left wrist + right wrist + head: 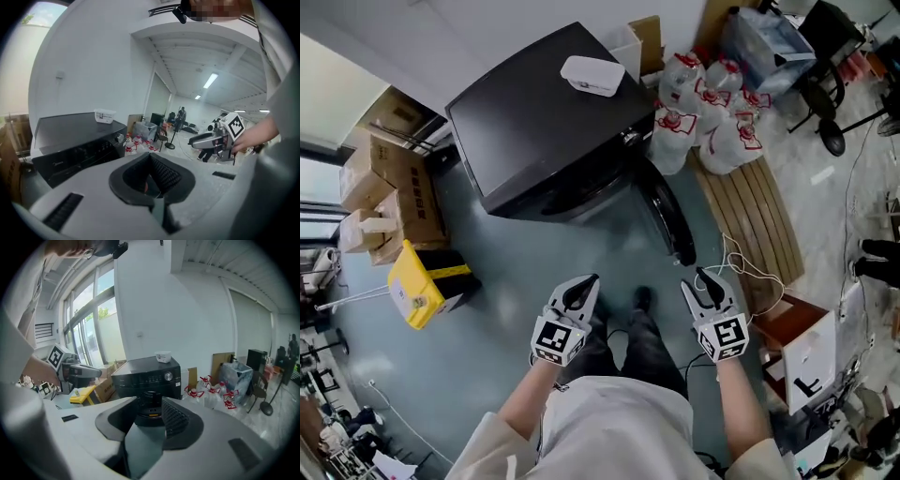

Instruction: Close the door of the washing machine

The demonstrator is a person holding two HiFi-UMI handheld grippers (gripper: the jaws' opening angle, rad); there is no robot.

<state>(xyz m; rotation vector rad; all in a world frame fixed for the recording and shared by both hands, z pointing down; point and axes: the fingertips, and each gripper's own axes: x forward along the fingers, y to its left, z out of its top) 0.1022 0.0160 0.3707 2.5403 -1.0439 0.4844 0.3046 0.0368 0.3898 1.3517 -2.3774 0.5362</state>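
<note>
The black washing machine [548, 117] stands ahead of me on the grey floor; it also shows in the left gripper view [70, 136] and the right gripper view [145, 373]. Its round dark door [670, 220] hangs open, swung out toward me on the machine's right side. My left gripper [584, 284] hovers over the floor in front of the machine, its jaws meeting at the tips [150, 157] with nothing in them. My right gripper [703, 279] is just short of the door's near edge, jaws apart [150, 401] and empty, pointed at the machine's front.
A white tub [592, 75] sits on the machine's top. Several water jugs with red caps [712, 117] and a slatted wooden bench [755, 216] lie right of the door. Cardboard boxes [394, 187] and a yellow box [417, 286] are at the left. A white cable [741, 267] trails by the bench.
</note>
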